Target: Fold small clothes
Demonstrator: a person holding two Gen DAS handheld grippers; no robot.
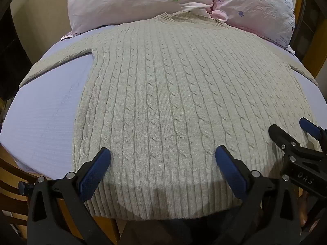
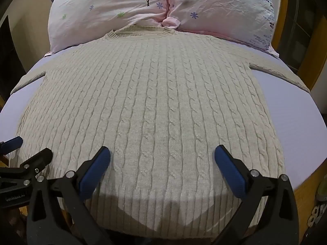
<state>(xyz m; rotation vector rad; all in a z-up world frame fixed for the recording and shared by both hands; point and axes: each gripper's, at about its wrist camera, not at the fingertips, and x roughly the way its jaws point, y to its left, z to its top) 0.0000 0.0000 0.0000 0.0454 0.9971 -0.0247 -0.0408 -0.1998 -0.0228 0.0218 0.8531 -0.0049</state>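
A beige cable-knit sweater (image 1: pixel 163 94) lies flat on a lavender bed sheet (image 1: pixel 40 118), collar at the far end, sleeves spread to both sides. It also shows in the right wrist view (image 2: pixel 159 102). My left gripper (image 1: pixel 163 155) is open, hovering over the ribbed hem on the sweater's left half. My right gripper (image 2: pixel 162 154) is open, over the hem on the right half. Each gripper shows in the other's view: the right one at the right edge (image 1: pixel 286 128), the left one at the left edge (image 2: pixel 30 145). Neither holds anything.
Two pink floral pillows (image 1: pixel 163 0) lie against the collar at the far end, also in the right wrist view (image 2: pixel 155 4). The wooden bed frame (image 1: pixel 12 183) shows at the near left, and at the right (image 2: pixel 306 194). The sheet (image 2: pixel 306 112) borders the sweater.
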